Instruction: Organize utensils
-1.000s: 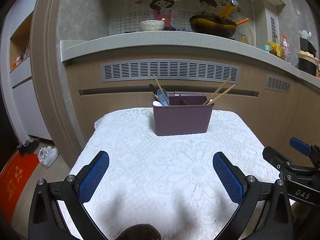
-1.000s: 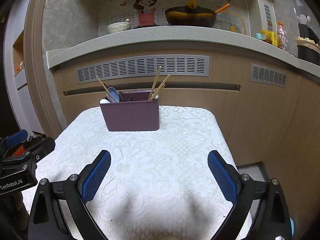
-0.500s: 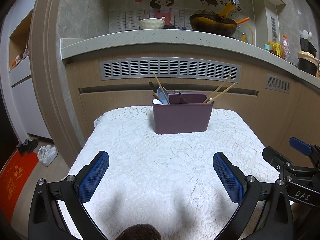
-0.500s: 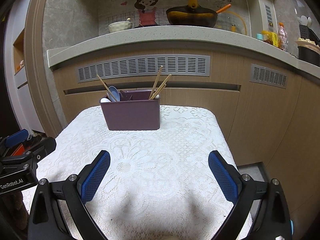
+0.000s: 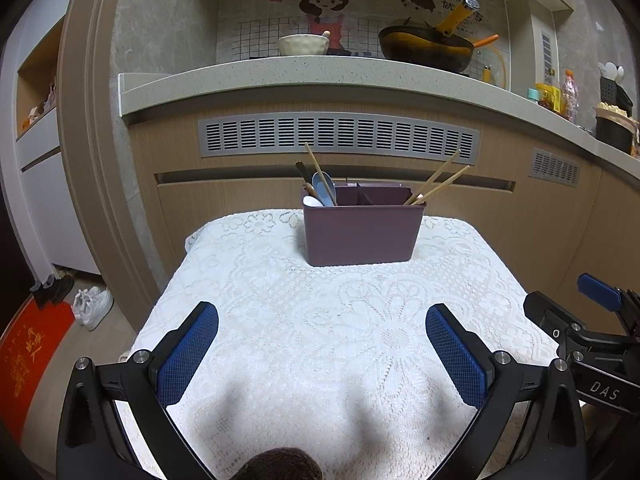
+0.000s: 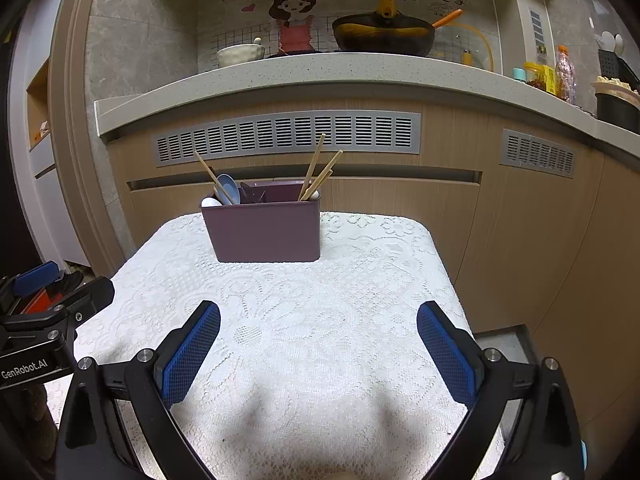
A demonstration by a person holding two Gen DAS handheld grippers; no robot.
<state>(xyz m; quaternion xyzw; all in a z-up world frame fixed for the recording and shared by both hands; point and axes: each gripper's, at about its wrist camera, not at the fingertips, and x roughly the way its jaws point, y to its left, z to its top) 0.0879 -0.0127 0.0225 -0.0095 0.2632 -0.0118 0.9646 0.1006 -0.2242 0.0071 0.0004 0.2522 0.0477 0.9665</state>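
Hovering over the near edge of the lace-covered counter (image 5: pixel 280 320), the left gripper (image 5: pixel 322 356) has its jaws spread wide with nothing between them. Ahead, toward the far edge, stands the purple utensil caddy (image 5: pixel 362 236). In its left compartment a lone chopstick (image 5: pixel 320 172) leans among a blue spoon (image 5: pixel 322 192), a white spoon (image 5: pixel 312 201) and a dark-handled piece that is too small to identify. The middle section looks mostly empty, though the front wall hides its floor. At the right end a pair of chopsticks (image 5: pixel 438 182) tilts outward over the rim. The right gripper (image 6: pixel 318 344) also has its jaws fully apart and empty, well short of the caddy. Judging by this, the stray chopstick mixed in with the spoons is the likely next concern. The risks: a wide jaw reaching in could catch the blue spoon as well, or knock the light caddy so it slides on the lace; a thin, slanted chopstick may also pivot or slip out of a pinch.
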